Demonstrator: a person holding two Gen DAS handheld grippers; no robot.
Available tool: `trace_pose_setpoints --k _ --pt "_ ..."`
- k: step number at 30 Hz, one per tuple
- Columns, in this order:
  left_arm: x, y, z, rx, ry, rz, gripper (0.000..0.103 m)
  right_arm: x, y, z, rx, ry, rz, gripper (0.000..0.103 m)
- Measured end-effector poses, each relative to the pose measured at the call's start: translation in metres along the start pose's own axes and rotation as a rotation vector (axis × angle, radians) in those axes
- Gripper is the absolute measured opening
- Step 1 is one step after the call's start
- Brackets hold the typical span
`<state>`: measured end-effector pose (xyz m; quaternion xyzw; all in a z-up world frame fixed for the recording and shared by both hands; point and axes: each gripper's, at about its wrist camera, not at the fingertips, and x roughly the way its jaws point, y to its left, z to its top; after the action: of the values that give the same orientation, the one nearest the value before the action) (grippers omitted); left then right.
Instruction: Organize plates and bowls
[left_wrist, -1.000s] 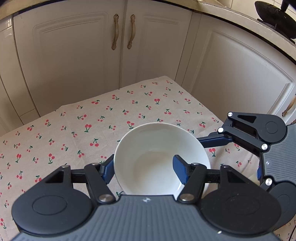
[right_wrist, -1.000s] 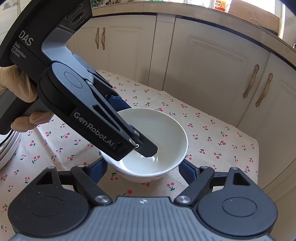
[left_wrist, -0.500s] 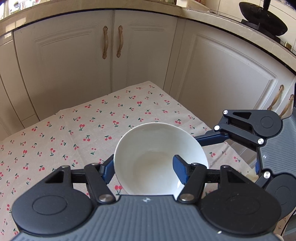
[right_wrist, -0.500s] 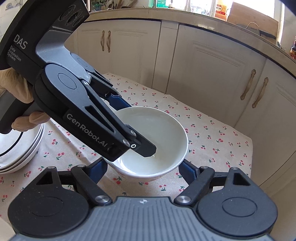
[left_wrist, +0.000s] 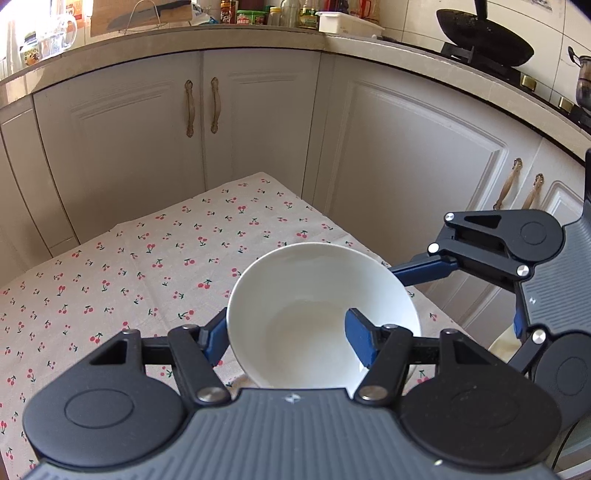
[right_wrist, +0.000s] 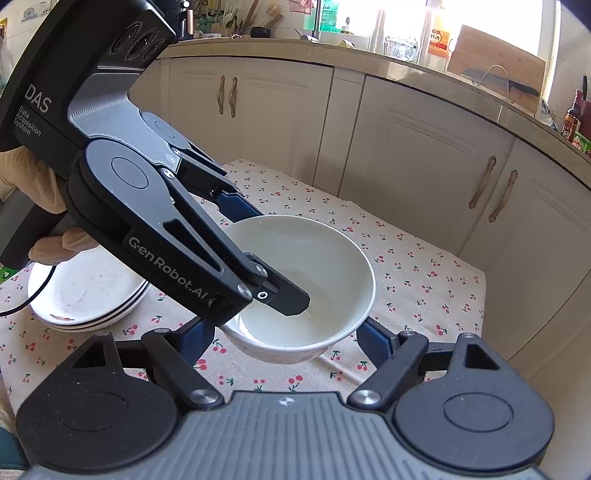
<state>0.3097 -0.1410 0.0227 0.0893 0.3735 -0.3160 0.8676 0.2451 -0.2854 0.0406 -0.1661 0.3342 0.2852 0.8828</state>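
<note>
A white bowl (left_wrist: 314, 317) (right_wrist: 306, 266) hangs above the cherry-print tablecloth (left_wrist: 147, 266), held from two sides. My left gripper (left_wrist: 286, 328) is shut on its near wall, with one blue finger (left_wrist: 360, 339) inside and the other outside. In the right wrist view that gripper comes in from the upper left, its black fingertip (right_wrist: 288, 299) inside the bowl. My right gripper (right_wrist: 286, 338) spans the whole bowl, a blue finger (right_wrist: 373, 341) against each outer side. A stack of white plates (right_wrist: 88, 291) sits on the cloth to the left.
The table (right_wrist: 424, 273) stands in a corner of cream cabinet doors (left_wrist: 258, 122) with brass handles. A worktop above carries bottles, a chopping board and a black wok (left_wrist: 484, 44). A gloved hand (right_wrist: 22, 184) holds the left gripper. A black cable runs over the plates.
Both grippers have risen together with the bowl between them and shifted across the table. The plate stack has come fully into the right wrist view, and the worktop now shows.
</note>
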Motion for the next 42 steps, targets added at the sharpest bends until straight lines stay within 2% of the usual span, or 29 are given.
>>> trace_pose_setpoints --k 9,20,32,42 --pt "-0.034 -0.030 -0.019 0.034 -0.020 -0.010 0.064 -0.033 0.024 -0.014 0.016 -0.008 -0.010 0.087" --pt "-0.056 -0.056 -0.042 0.054 -0.024 -0.022 0.064 -0.061 0.048 -0.037 0.021 -0.004 -0.018 0.087" --pt "-0.059 -0.072 -0.066 0.055 0.004 -0.063 0.064 -0.075 0.066 -0.059 0.036 0.027 -0.015 0.087" --pt "-0.051 -0.079 -0.086 0.053 0.045 -0.087 0.065 -0.069 0.072 -0.076 0.053 0.072 0.009 0.087"
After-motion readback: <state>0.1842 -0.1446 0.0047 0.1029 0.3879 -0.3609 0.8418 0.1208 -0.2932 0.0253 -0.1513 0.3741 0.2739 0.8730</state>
